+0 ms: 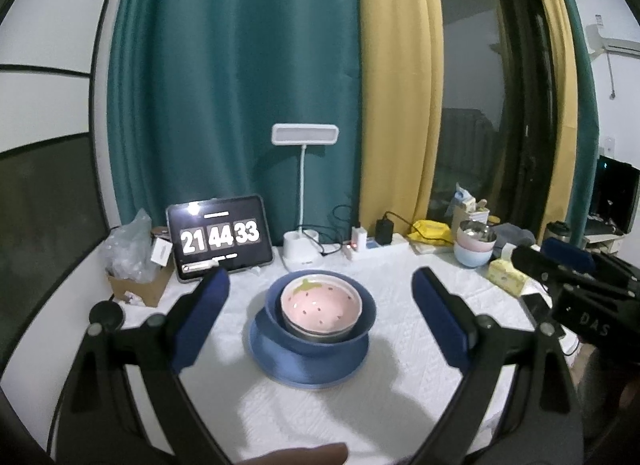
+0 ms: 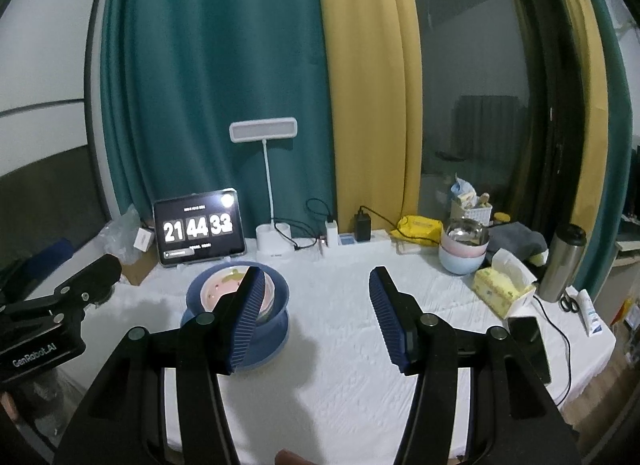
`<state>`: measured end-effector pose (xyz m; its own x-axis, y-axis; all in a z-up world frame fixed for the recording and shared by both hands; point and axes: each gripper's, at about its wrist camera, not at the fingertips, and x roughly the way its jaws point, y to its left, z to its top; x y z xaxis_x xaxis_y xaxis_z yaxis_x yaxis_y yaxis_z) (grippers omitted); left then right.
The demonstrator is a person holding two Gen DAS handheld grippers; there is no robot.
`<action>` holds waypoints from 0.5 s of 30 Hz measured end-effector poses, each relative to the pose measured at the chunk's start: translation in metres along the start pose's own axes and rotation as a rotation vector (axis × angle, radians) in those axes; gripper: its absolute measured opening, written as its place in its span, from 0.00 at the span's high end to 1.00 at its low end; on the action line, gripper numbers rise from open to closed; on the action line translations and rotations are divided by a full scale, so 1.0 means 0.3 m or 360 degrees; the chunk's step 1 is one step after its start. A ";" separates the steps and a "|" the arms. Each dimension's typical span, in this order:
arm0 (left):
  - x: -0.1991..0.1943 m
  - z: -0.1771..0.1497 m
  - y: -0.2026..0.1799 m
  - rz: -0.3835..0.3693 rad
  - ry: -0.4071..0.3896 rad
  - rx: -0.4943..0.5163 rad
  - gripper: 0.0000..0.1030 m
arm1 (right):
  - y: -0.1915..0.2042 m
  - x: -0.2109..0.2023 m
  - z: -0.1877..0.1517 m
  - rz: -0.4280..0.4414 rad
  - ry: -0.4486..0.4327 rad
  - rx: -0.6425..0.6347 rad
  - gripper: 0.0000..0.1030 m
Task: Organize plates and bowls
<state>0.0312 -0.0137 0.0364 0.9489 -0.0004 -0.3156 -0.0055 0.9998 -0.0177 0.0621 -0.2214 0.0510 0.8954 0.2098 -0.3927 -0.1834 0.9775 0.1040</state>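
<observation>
blue-padded left gripper (image 1: pixel 320 317) and right gripper (image 2: pixel 316 317) spread wide, holding nothing.

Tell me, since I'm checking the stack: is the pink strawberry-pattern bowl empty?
Empty. The pink strawberry-pattern bowl shows only its bare painted inside, nested upright in the blue bowl.

Bare white table (image 2: pixel 340 377) across the near half and centre-right: open passage there. Stacked blue plate and bowls (image 1: pixel 312 329) stand mid-table, the only block in the middle.

Far edge crowded: tablet clock (image 1: pixel 220 237), lamp base (image 1: pixel 300 249), chargers and cables (image 2: pixel 352 229).

Far right corner: nested bowls (image 2: pixel 464 253), tissue box (image 2: pixel 500 289), steel flask (image 2: pixel 562 265).

Far left corner: cardboard box (image 1: pixel 136 285).
</observation>
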 end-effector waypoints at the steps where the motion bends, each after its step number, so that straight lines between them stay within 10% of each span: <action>1: -0.004 0.003 -0.002 -0.0001 -0.0004 0.0001 0.09 | 0.000 -0.005 0.003 -0.0001 -0.0006 0.0000 0.44; 15: -0.053 0.037 0.016 0.0053 -0.0072 -0.0012 0.03 | -0.025 -0.056 0.030 -0.0065 -0.0068 0.0029 0.18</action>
<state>0.0198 -0.0087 0.0520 0.9615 0.0337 -0.2728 -0.0393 0.9991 -0.0153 0.0522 -0.2324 0.0650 0.9185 0.1682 -0.3578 -0.1392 0.9846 0.1056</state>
